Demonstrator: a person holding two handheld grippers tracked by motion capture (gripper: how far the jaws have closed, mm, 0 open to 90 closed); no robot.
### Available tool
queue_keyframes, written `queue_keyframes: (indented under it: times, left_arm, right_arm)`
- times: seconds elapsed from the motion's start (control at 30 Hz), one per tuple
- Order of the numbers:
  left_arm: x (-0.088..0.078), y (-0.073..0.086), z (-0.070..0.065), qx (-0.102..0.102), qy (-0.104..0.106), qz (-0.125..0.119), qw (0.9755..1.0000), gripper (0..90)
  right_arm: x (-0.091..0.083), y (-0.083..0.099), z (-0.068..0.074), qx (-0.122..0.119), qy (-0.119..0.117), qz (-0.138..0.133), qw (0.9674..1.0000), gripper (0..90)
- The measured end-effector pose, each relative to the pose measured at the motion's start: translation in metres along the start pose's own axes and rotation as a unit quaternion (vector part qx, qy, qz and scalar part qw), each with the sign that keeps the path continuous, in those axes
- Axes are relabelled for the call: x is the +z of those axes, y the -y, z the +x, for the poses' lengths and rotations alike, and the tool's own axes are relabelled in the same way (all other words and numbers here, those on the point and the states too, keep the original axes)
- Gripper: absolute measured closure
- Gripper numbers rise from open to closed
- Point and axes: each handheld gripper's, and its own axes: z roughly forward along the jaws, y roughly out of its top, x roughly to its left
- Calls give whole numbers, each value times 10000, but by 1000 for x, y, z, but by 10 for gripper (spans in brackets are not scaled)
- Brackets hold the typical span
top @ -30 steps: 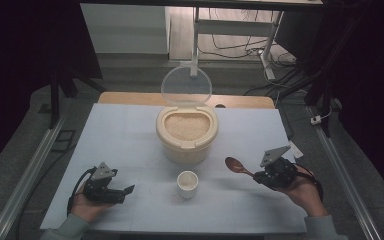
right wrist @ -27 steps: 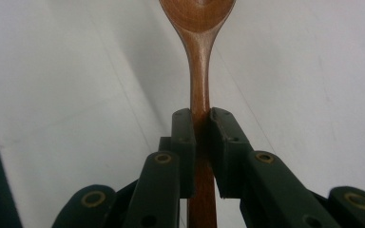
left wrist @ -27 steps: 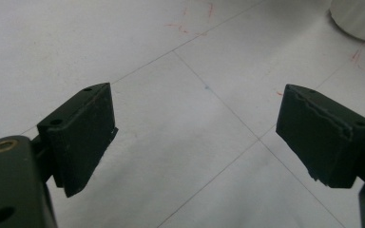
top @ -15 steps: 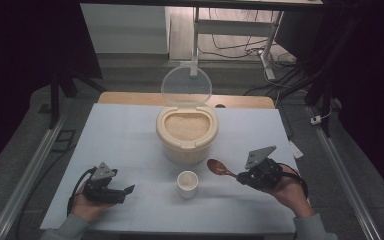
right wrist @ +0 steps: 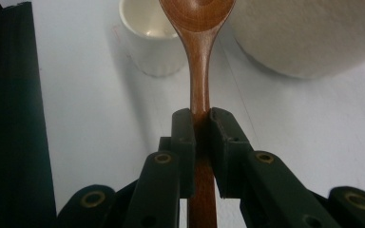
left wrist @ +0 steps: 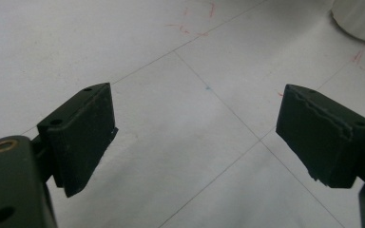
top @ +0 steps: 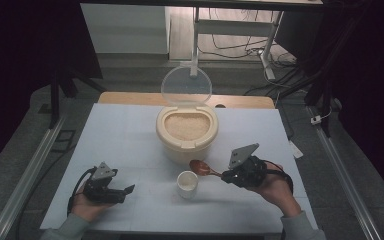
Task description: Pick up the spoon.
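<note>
Clamping one spoon (top: 203, 168), right tongs (top: 228, 175); left tongs (top: 125, 192) apart; one cup (top: 186, 183).

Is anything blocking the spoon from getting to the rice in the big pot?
Nothing visible does. The spoon, held in the right gripper, is near the rice container, whose lid stands open.

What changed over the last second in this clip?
The right gripper, shut on the wooden spoon, carried it leftward until its bowl came beside the small cup. The left gripper, rice container and cup stayed put.
</note>
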Motion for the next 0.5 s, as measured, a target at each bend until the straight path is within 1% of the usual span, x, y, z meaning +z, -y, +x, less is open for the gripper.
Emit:
queue_keyframes:
  times: [0.33,0.5]
  left_arm:
    - [0,0,0,0,17,-13,10000,125]
    - [-1,-1,0,1,17,-25,10000,126]
  right_arm:
    - [13,-17,4,-146,-151,65,9998,796]
    - [20,-25,7,-222,-208,53,9995,796]
